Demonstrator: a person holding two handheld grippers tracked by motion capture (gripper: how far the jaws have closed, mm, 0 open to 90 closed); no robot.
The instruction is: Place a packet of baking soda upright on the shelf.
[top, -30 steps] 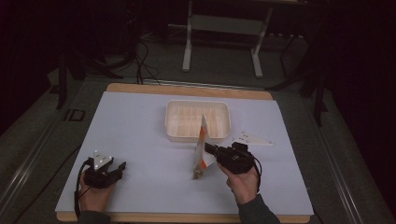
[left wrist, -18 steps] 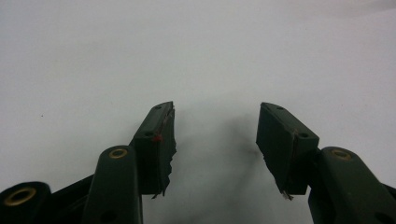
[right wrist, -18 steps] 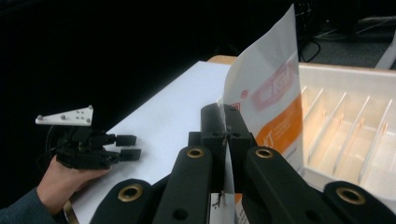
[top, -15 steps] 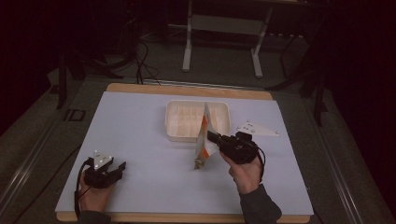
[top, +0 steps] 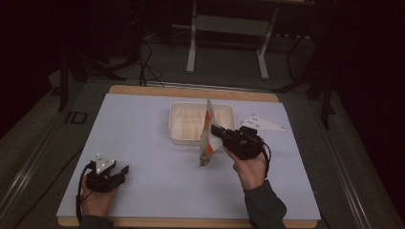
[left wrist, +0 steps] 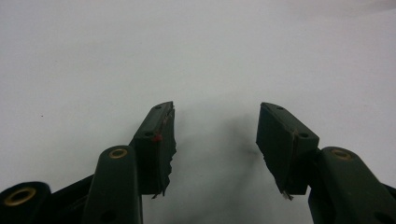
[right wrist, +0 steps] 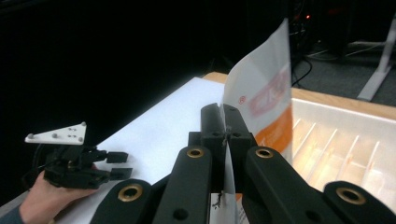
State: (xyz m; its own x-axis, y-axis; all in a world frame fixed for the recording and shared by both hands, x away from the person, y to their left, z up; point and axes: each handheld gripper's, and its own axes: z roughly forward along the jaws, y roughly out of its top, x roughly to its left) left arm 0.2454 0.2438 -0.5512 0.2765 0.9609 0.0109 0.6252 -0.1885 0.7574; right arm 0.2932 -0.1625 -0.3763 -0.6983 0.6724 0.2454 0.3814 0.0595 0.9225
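Note:
A flat white and orange packet point(top: 207, 133) stands on edge in the air, pinched by my right gripper point(top: 217, 130), which is shut on it just in front of the white ridged tray point(top: 180, 136). In the right gripper view the packet point(right wrist: 261, 88) rises from between the closed jaws, beside the tray point(right wrist: 345, 154). My left gripper point(top: 119, 172) rests low at the near left of the table, open with nothing between its fingers point(left wrist: 159, 140). The left gripper point(right wrist: 116, 164) also appears far off in the right gripper view.
A white mat point(top: 143, 143) covers the wooden table. A white three-cornered plate point(top: 261, 123) lies right of the tray. Dark floor, cables and a metal stand's legs point(top: 191, 47) lie beyond the far edge.
My right gripper has carried the packet away from me toward the tray and lifted it slightly. The left gripper has stayed put.

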